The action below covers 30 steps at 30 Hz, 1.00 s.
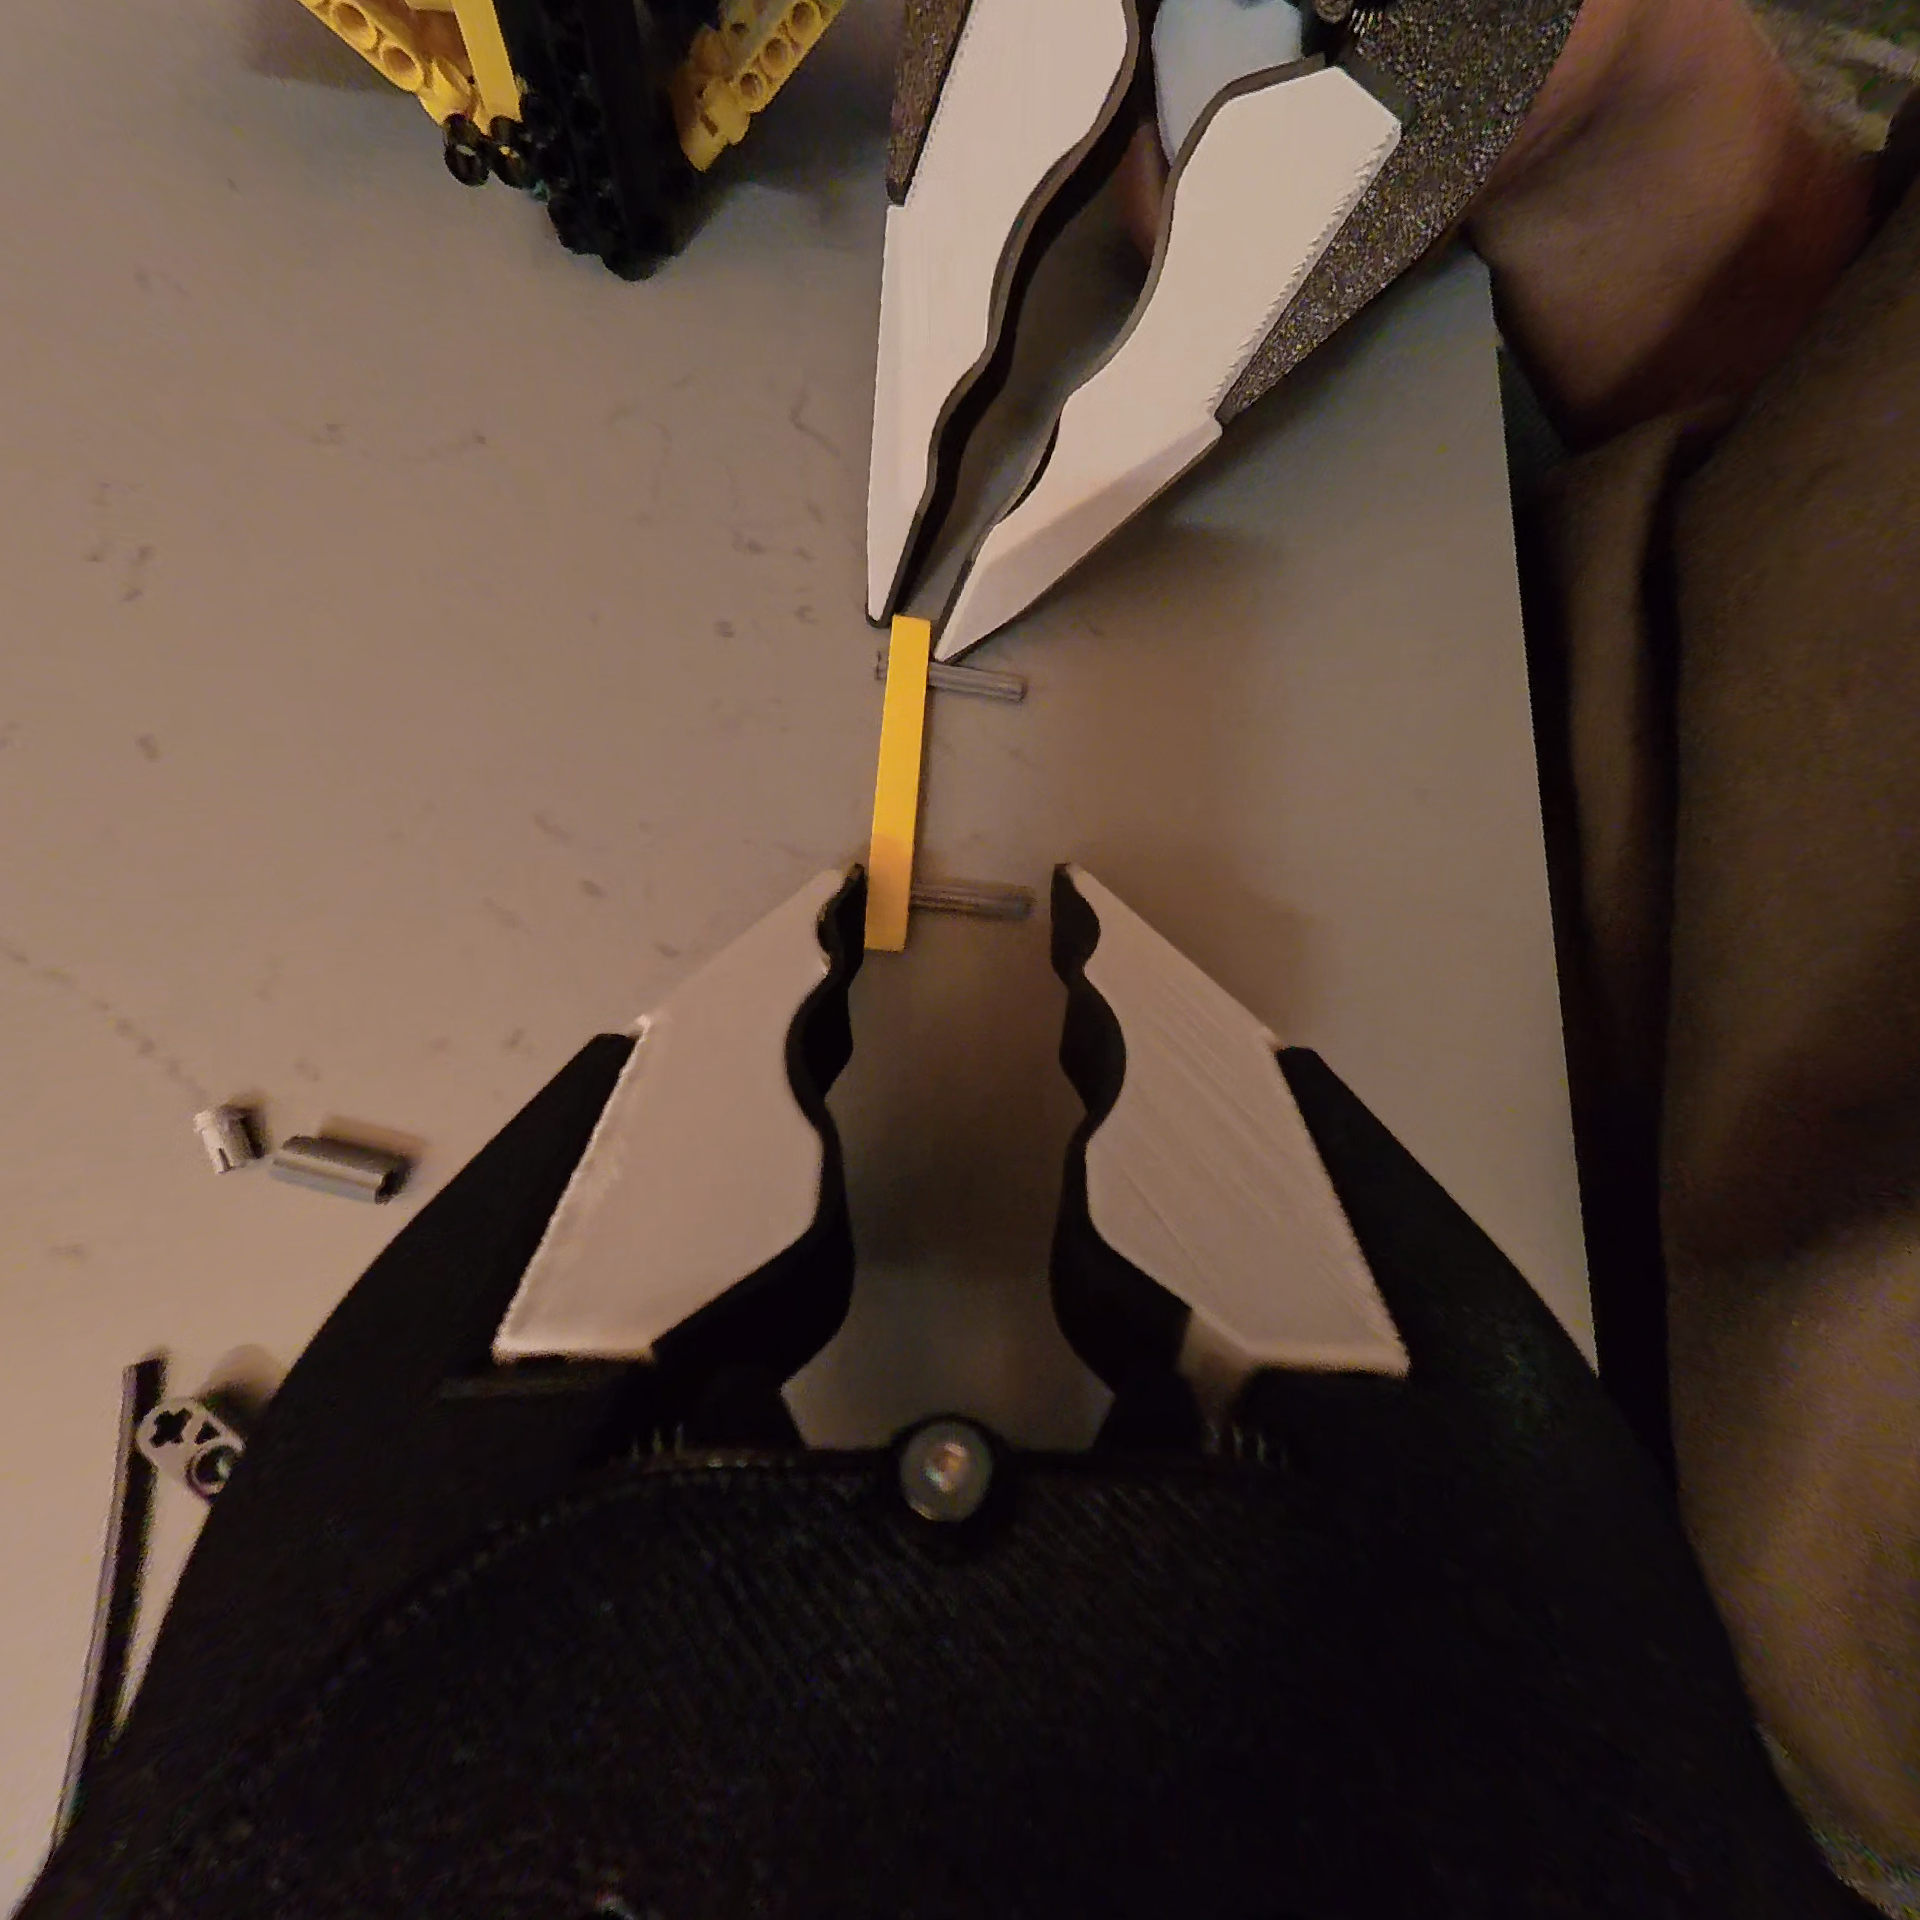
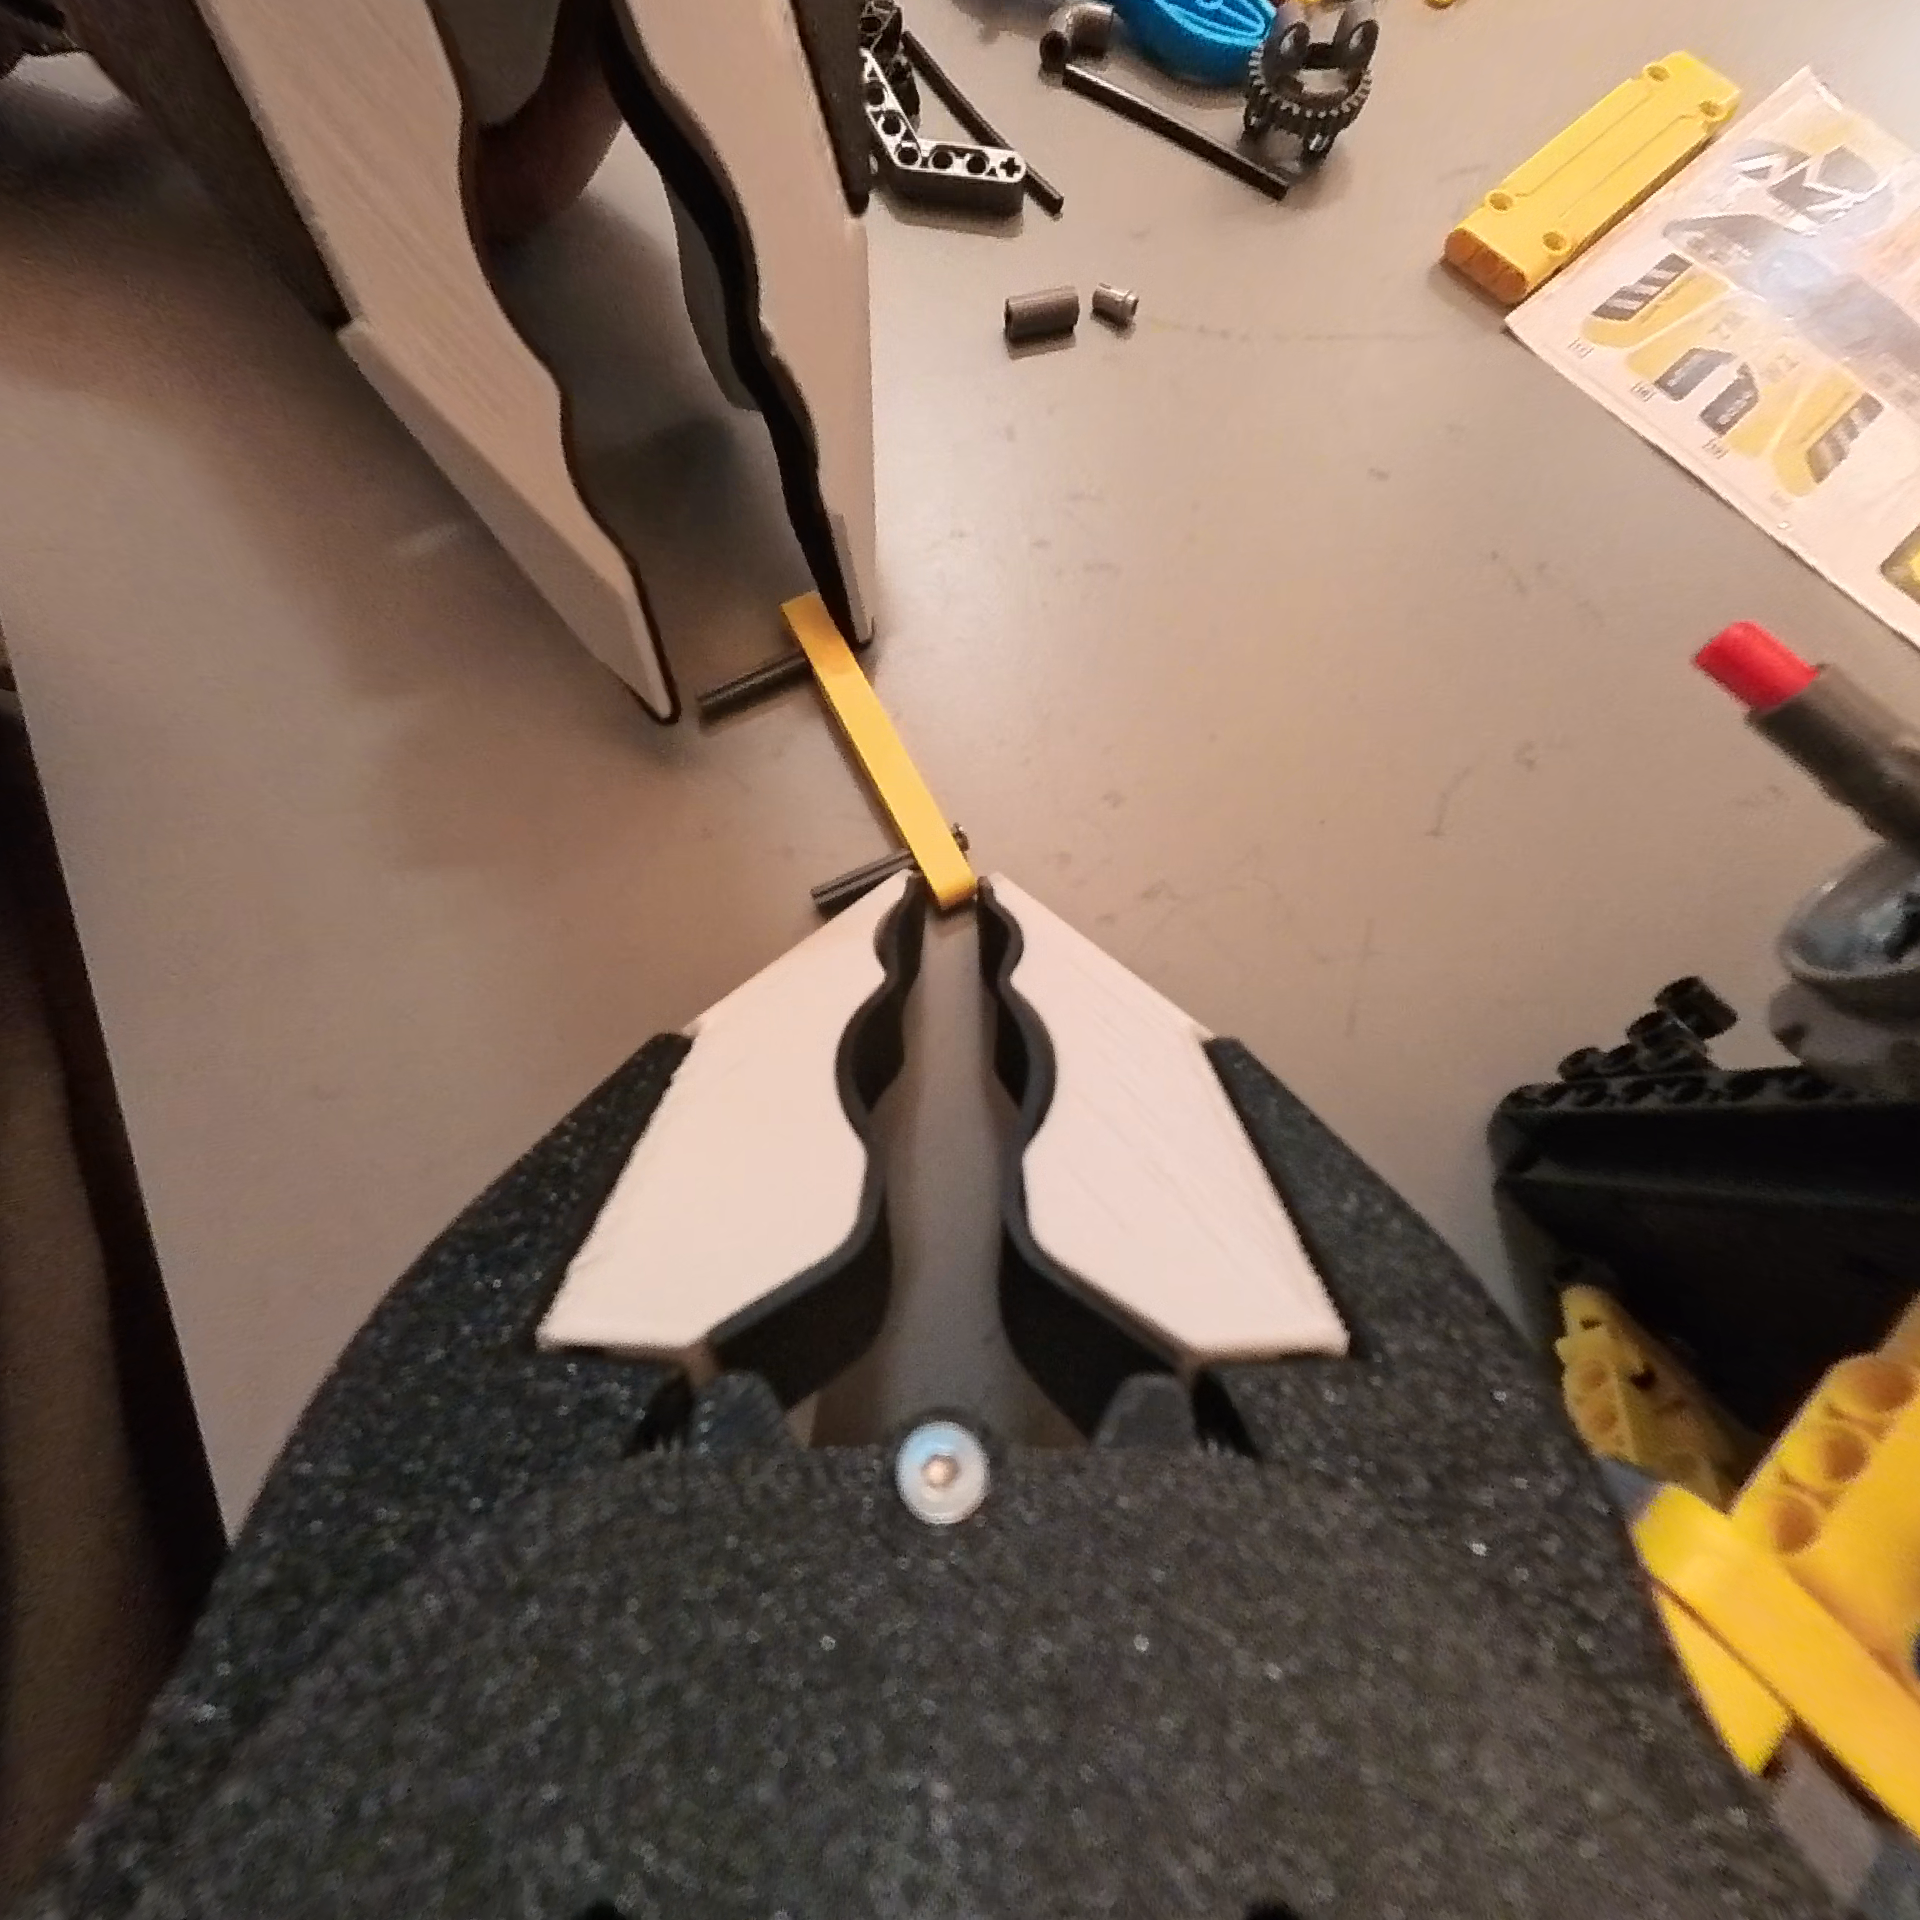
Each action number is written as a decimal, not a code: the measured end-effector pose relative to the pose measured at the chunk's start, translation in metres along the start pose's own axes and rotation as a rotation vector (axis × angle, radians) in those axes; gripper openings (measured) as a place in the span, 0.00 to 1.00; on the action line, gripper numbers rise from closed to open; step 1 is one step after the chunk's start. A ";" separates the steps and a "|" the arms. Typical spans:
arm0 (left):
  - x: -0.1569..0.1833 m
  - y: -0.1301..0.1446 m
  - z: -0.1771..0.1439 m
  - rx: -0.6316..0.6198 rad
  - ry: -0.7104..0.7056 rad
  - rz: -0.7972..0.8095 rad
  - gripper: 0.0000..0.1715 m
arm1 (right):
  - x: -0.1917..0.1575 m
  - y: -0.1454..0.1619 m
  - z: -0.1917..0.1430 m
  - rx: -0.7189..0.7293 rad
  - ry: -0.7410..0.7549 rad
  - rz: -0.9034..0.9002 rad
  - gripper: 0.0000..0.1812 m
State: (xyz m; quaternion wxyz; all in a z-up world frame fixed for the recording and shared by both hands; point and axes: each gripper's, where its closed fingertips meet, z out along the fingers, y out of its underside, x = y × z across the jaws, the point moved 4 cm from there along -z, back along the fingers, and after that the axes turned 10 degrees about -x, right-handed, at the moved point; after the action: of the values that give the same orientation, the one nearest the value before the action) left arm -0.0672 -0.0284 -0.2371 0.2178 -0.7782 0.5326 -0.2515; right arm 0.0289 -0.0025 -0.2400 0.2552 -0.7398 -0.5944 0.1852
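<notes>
A thin yellow beam (image 1: 899,779) stands on edge on the pale table, with two grey axles (image 1: 977,902) pushed through it, one near each end. My right gripper (image 2: 948,883) is shut on one end of the beam (image 2: 873,758); it also shows in the left wrist view (image 1: 916,634), coming in from the far side. My left gripper (image 1: 958,883) is open at the beam's other end. Its left finger (image 1: 831,914) touches the beam's side, and the near axle lies between the jaws. The left gripper also shows in the right wrist view (image 2: 756,665).
A yellow and black brick model (image 1: 582,104) stands at the far left, also seen in the right wrist view (image 2: 1766,1455). Two small grey sleeves (image 1: 332,1169), a yellow panel (image 2: 1590,166), a printed sheet (image 2: 1714,343) and black loose parts (image 2: 1299,94) lie around. The table edge (image 1: 1538,831) runs along the right. From the left gripper's tips to the yellow panel (image 2: 1590,166) is close to 20 centimetres.
</notes>
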 end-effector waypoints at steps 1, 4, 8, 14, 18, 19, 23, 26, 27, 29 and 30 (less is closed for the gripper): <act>0.000 0.000 0.000 0.002 0.003 -0.002 0.19 | 0.000 0.000 0.000 0.000 0.000 0.000 0.05; -0.001 0.000 -0.002 0.010 0.003 -0.008 0.19 | 0.000 0.000 0.000 0.000 0.000 0.000 0.05; -0.003 0.001 -0.004 0.018 -0.006 -0.019 0.20 | 0.000 0.000 -0.001 0.006 -0.014 0.005 0.09; -0.002 0.003 -0.006 0.019 0.024 -0.023 0.23 | -0.002 -0.002 -0.007 0.057 -0.076 0.015 0.14; 0.000 0.004 -0.004 0.007 0.036 -0.016 0.24 | -0.008 -0.001 -0.008 0.059 -0.131 -0.003 0.19; 0.000 0.004 -0.004 0.005 0.038 -0.014 0.24 | -0.010 -0.001 -0.007 0.049 -0.139 -0.015 0.21; 0.001 0.006 -0.004 -0.001 0.041 -0.009 0.24 | -0.013 0.001 -0.003 0.011 -0.128 -0.047 0.23; 0.002 0.006 -0.005 -0.003 0.040 -0.004 0.22 | -0.013 -0.001 -0.002 0.018 -0.117 -0.057 0.24; 0.002 0.007 -0.005 -0.005 0.040 -0.002 0.21 | -0.013 -0.002 -0.003 0.022 -0.116 -0.058 0.24; 0.002 0.007 -0.004 -0.009 0.042 0.000 0.19 | -0.014 -0.002 -0.003 0.025 -0.116 -0.060 0.24; 0.002 0.007 -0.004 -0.011 0.042 0.001 0.18 | -0.014 -0.003 -0.002 0.026 -0.113 -0.061 0.24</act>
State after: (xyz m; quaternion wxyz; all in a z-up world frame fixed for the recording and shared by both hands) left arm -0.0741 -0.0335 -0.2381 0.2025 -0.7737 0.5388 -0.2647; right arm 0.0252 -0.0157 -0.2368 0.2362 -0.7064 -0.6276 0.2267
